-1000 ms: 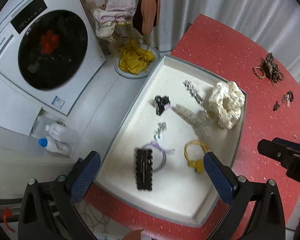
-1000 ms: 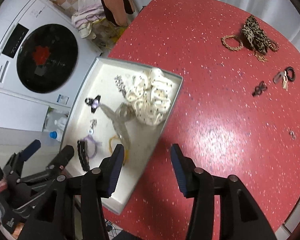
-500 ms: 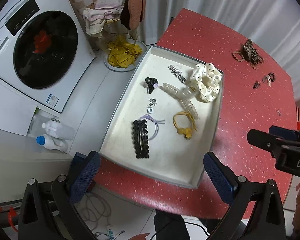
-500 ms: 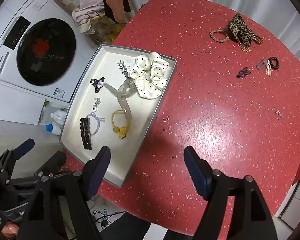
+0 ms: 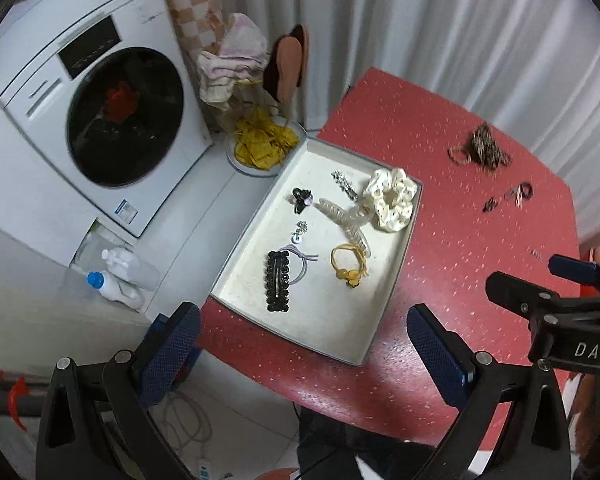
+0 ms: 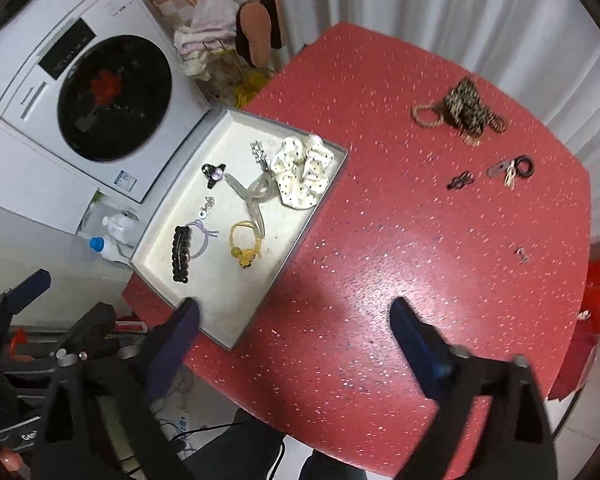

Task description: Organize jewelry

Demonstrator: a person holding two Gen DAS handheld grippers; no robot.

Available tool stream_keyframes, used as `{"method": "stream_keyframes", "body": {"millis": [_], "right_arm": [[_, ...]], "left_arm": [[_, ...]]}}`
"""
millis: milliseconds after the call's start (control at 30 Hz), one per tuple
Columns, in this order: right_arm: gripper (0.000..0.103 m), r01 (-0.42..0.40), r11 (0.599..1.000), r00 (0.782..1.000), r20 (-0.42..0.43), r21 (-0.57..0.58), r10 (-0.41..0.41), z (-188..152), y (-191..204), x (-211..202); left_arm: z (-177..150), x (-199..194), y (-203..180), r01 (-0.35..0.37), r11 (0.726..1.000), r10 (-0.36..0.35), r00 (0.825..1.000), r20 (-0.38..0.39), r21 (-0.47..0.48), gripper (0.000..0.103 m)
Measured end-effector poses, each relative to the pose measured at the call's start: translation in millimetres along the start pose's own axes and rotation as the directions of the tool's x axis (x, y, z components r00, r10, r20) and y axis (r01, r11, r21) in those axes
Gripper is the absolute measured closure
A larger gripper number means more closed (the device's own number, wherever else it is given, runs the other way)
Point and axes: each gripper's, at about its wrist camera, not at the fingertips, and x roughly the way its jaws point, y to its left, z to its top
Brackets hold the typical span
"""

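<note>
A white tray [image 5: 324, 328] [image 6: 228, 320] sits at the left edge of a red table [image 5: 460, 240] [image 6: 380, 240]. It holds a white dotted scrunchie [image 5: 392, 199] [image 6: 302, 172], a clear claw clip [image 5: 346, 220], a yellow hair tie [image 5: 348, 266], a black barrette [image 5: 278, 286] and small clips. Loose on the table lie a leopard scrunchie [image 6: 464, 106], a black hair tie [image 6: 522, 166] and a small black clip [image 6: 460, 180]. My left gripper [image 5: 300, 354] and right gripper [image 6: 296, 340] are open and empty, high above the near table edge.
A washing machine [image 5: 100, 120] stands left of the table. Bottles [image 5: 116, 276] sit on the floor beside it. A rack with towels and slippers [image 5: 260, 68] and a bowl of yellow cloth [image 5: 264, 144] stand by the white curtain [image 5: 460, 20].
Both grippers have pulled up and back from the tray, so more of the table and room shows. The right gripper's jaws have opened wider.
</note>
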Motion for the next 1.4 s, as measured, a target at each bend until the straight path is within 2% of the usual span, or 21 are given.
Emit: {"method": "stream_keyframes", "body": {"millis": [133, 333, 567, 1400], "right_arm": [[0.000, -0.009, 1.000, 0.999, 0.040, -0.006, 0.009, -4, -4, -17], [0.000, 0.019, 1.000, 0.990, 0.137, -0.011, -0.018, -9, -5, -42], [0.000, 0.054, 0.998, 0.977, 0.206, -0.025, -0.048, -11, -5, -62], [0.000, 0.045, 0.997, 0.974, 0.225, -0.056, -0.031, -18, -3, -77]], "left_arm": [[-6, -16, 2, -0.028, 0.999, 0.030, 0.999, 0.029, -0.044, 0.000], [-15, -34, 0, -0.067, 0.995, 0.072, 0.995, 0.064, -0.070, 0.000], [-19, -45, 0, -0.094, 0.991, 0.102, 0.991, 0.084, -0.096, 0.000], [-25, -60, 0, -0.128, 0.984, 0.142, 0.984, 0.109, -0.124, 0.000]]}}
